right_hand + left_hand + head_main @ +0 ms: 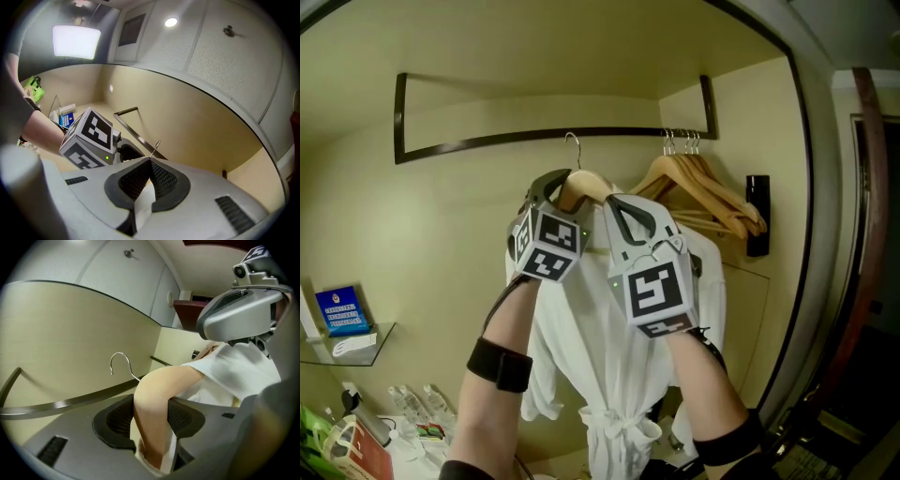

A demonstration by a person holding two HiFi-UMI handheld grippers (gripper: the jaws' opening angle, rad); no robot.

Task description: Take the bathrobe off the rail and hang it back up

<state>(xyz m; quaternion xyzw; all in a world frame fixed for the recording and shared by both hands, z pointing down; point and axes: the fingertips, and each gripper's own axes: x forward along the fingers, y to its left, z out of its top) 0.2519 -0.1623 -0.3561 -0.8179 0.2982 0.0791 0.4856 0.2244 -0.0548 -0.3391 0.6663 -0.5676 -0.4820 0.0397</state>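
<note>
Beige wall [441, 234] behind: your left gripper [152, 411] clamps the hanger [586, 186], right gripper [149, 180] pinches bathrobe [609, 375] cloth, so steer the hook [573, 141] at 12 o'clock over the rail [487, 142]

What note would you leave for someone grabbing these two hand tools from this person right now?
Left gripper: shut on the wooden hanger at its shoulder.
Right gripper: shut on the bathrobe cloth.
Things: the bathrobe hangs on the hanger, raised to the rail; the hook looks clear of it.
Done: the robe appears off the rail.
Left: settle the hook over the rail, then open both grippers.
</note>
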